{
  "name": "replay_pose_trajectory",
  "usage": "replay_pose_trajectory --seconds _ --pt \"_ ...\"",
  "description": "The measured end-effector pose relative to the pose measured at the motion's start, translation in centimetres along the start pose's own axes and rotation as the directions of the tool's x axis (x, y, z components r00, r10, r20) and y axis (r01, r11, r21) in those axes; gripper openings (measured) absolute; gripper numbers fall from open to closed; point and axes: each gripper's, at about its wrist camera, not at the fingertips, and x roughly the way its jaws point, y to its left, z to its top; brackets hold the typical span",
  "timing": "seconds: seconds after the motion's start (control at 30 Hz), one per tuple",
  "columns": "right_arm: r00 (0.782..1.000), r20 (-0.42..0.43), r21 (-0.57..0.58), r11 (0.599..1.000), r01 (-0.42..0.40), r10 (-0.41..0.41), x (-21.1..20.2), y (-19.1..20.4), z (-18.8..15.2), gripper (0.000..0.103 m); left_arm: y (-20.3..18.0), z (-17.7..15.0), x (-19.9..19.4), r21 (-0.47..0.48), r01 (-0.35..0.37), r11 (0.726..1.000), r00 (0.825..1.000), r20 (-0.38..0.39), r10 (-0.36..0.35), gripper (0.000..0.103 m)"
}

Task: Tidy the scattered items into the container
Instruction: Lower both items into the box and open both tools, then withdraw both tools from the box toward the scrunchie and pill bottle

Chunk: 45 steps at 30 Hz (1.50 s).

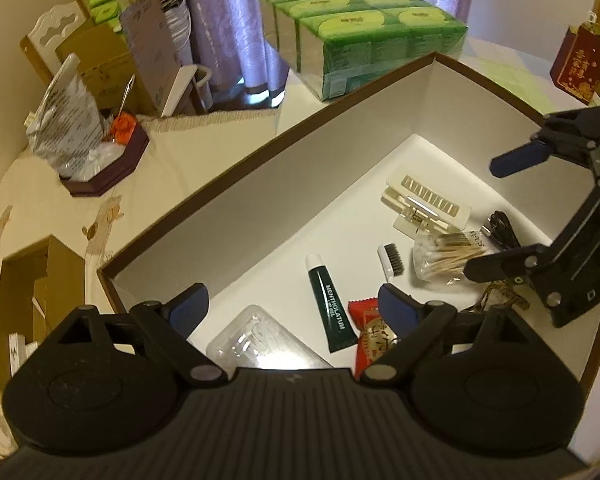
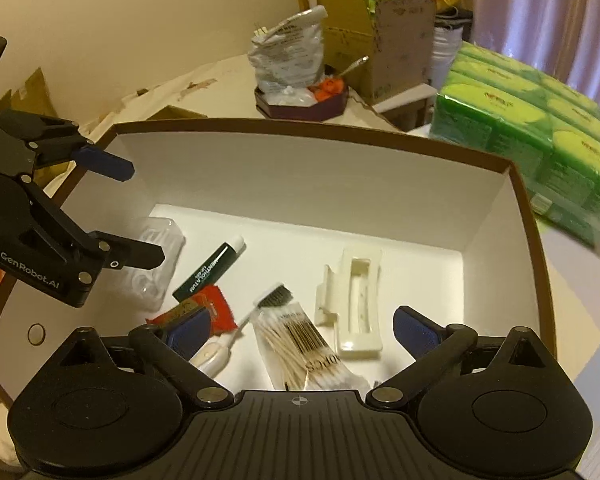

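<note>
A big box with a brown rim [image 1: 228, 178] [image 2: 300, 125] and white inside holds everything. In it lie a green Mentholatum tube [image 1: 332, 308] [image 2: 210, 266], a red snack packet [image 1: 370, 334] [image 2: 216, 308], a clear plastic case [image 1: 256, 340] [image 2: 156, 256], a small brush [image 1: 390, 262] [image 2: 256, 308], a bag of cotton swabs [image 1: 448, 258] [image 2: 300, 344], a cream hair clip [image 1: 428, 200] [image 2: 358, 304] and a black cable [image 1: 500, 226]. My left gripper [image 1: 294, 306] [image 2: 134, 212] hovers open above the tube and case. My right gripper [image 2: 300, 328] [image 1: 504, 212] is open over the swabs, holding nothing.
A green multipack of tissues [image 1: 364, 28] [image 2: 540, 132] sits just behind the box. A dark hexagonal tray [image 1: 108, 168] [image 2: 300, 106] with a crumpled bag stands further off. Cardboard boxes [image 1: 100, 64] and curtains [image 1: 240, 20] are behind. A red gift bag [image 1: 580, 64] stands at the right.
</note>
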Motion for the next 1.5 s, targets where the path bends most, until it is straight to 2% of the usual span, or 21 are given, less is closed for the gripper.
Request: replay_pose_trajectory --seconds 0.17,0.5,1.1,1.5 --pt "0.998 -0.051 -0.013 1.0 0.026 -0.027 -0.5 0.4 -0.3 0.102 -0.4 -0.1 -0.3 -0.04 -0.007 0.999 1.0 -0.031 0.006 0.097" --pt "0.998 -0.047 0.01 0.999 0.053 -0.053 -2.5 0.7 -1.5 0.102 -2.5 -0.1 -1.8 -0.065 -0.017 0.998 0.999 -0.045 0.014 0.101" --pt "0.996 0.027 -0.015 0.996 0.088 -0.087 -7.2 1.8 -3.6 0.102 -5.9 -0.5 -5.6 -0.064 -0.057 0.996 0.998 0.0 0.057 0.102" --pt "0.993 0.083 -0.033 0.996 0.085 -0.082 -11.2 2.7 -6.3 0.102 -9.2 -2.0 -9.1 -0.071 -0.099 0.993 0.994 0.028 0.101 0.102"
